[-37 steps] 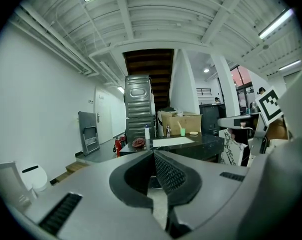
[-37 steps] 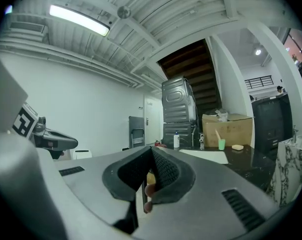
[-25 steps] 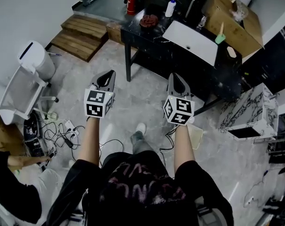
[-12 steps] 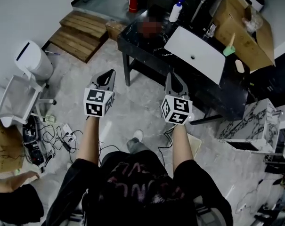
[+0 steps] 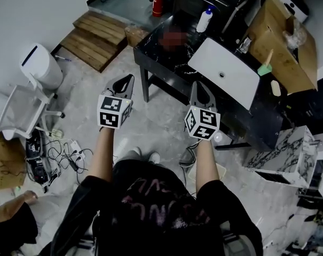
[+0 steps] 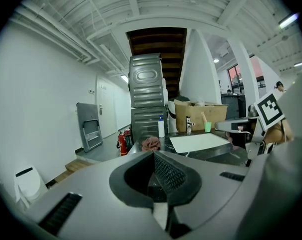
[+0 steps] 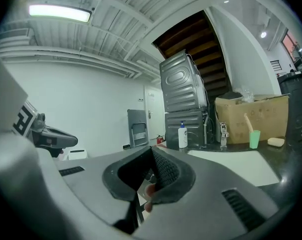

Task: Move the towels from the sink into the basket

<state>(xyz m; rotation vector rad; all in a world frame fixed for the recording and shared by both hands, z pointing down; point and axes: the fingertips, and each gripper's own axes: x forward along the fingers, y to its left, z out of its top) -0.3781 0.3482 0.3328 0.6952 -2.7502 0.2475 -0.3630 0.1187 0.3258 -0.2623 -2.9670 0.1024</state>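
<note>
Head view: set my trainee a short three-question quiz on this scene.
1. True or false: the left tool has its jaws wide open.
2. The reddish towel lies: A) on the floor, B) on the black counter, C) in a basket.
3. What colour is the cup beside the sink?
Key: 1 false, the jaws are shut; 2 B; 3 green.
</note>
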